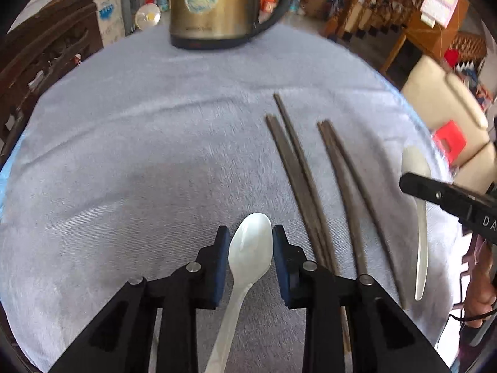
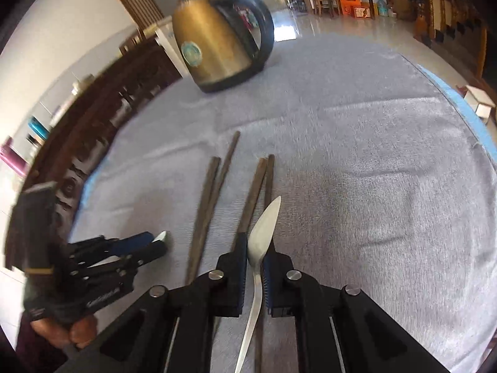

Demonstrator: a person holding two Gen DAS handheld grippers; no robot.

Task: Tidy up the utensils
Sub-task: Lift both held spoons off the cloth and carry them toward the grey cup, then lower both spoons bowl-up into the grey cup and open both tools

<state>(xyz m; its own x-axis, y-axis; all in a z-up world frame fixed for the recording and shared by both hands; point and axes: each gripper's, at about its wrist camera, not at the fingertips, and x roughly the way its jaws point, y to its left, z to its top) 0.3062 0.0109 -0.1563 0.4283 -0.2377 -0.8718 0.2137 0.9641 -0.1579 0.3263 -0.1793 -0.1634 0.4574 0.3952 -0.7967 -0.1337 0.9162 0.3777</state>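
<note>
Our left gripper [image 1: 251,239] stands slightly open around the white spoon [image 1: 248,248], which lies flat on the grey cloth [image 1: 139,155] at six o'clock in the left wrist view, its pads just beside the bowl without pressing it. Our right gripper [image 2: 254,261] is clamped on the metal spoon [image 2: 264,233], tilted on edge. Two pairs of dark chopsticks [image 1: 298,180] lie between the spoons, with the brass kettle [image 1: 214,6] at twelve o'clock.
</note>
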